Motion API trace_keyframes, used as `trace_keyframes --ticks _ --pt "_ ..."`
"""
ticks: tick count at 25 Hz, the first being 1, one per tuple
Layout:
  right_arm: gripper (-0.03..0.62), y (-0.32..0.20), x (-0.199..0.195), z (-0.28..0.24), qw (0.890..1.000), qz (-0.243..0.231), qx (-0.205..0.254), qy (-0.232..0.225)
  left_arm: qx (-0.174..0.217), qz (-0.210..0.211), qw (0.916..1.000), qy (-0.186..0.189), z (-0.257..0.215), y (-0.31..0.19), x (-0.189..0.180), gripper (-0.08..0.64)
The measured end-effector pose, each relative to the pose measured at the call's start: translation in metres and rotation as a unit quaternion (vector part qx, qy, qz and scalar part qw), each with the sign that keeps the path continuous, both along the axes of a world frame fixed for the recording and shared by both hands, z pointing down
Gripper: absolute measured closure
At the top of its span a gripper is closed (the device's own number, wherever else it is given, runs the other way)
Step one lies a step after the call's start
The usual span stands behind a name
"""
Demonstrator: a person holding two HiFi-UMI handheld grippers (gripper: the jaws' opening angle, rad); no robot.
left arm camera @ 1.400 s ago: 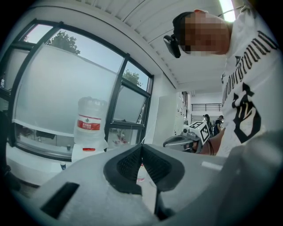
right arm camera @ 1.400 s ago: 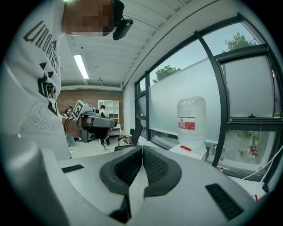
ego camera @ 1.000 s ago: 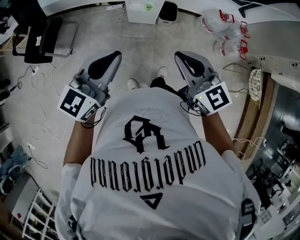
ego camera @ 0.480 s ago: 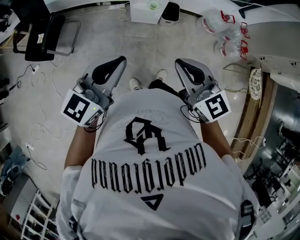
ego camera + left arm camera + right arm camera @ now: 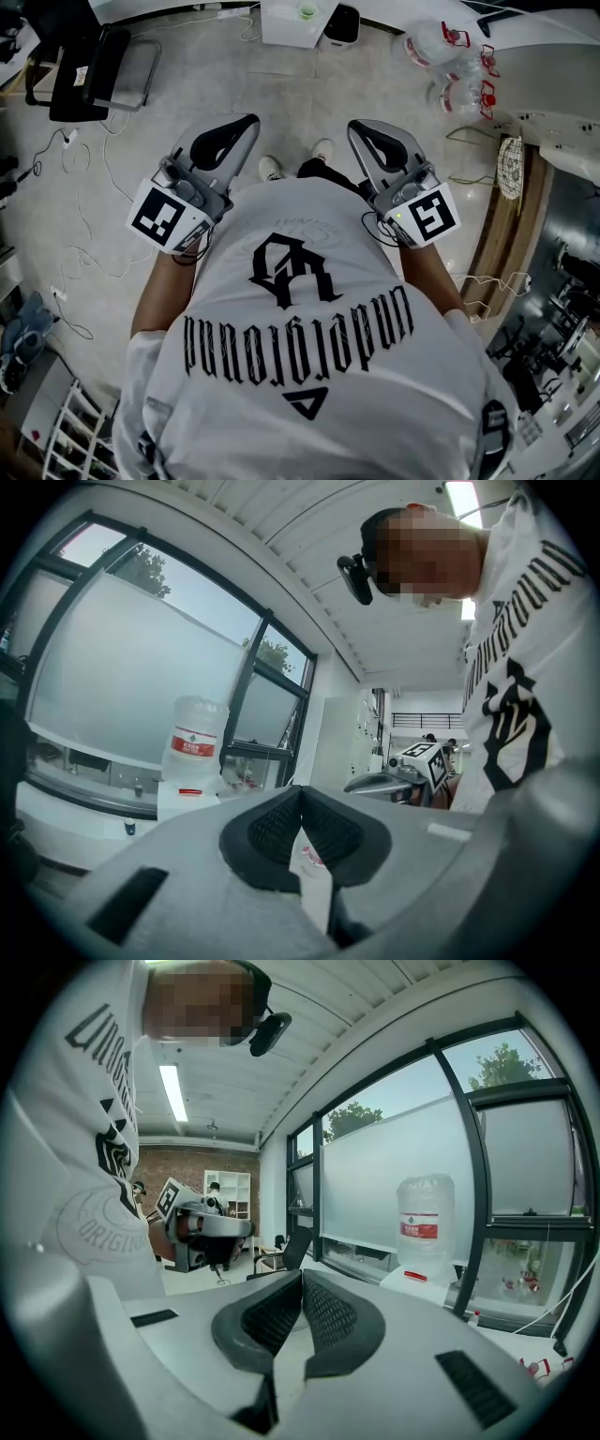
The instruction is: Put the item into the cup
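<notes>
You hold two grippers, the left gripper (image 5: 244, 125) and the right gripper (image 5: 360, 128), each with its jaws pressed together on nothing. One water jug (image 5: 424, 1227) stands on one white dispenser (image 5: 433, 1288), with tall windows (image 5: 370, 1176) right behind the jug. Your two shoes (image 5: 270, 169) stand on grey concrete floor (image 5: 281, 94) strewn with white cables (image 5: 80, 202). I cannot tell item or cup in any view.

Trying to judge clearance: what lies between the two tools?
In the head view, the person's shoes on the floor lie between the left tool and right tool.
</notes>
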State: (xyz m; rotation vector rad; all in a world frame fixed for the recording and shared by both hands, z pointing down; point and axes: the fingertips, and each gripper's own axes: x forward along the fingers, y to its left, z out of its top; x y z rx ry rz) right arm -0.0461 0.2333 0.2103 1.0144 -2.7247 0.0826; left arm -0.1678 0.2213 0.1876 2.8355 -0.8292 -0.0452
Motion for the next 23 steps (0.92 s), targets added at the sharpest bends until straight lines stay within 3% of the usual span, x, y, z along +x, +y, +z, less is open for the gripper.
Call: trace_keyframes --ticks 23 --pt "0.575 0.0016 -0.0032 -0.0014 1.0 0.008 0.003 -0.002 -0.004 0.01 0.9999 0.004 0.0056 0.0025 -0.0007 0.545"
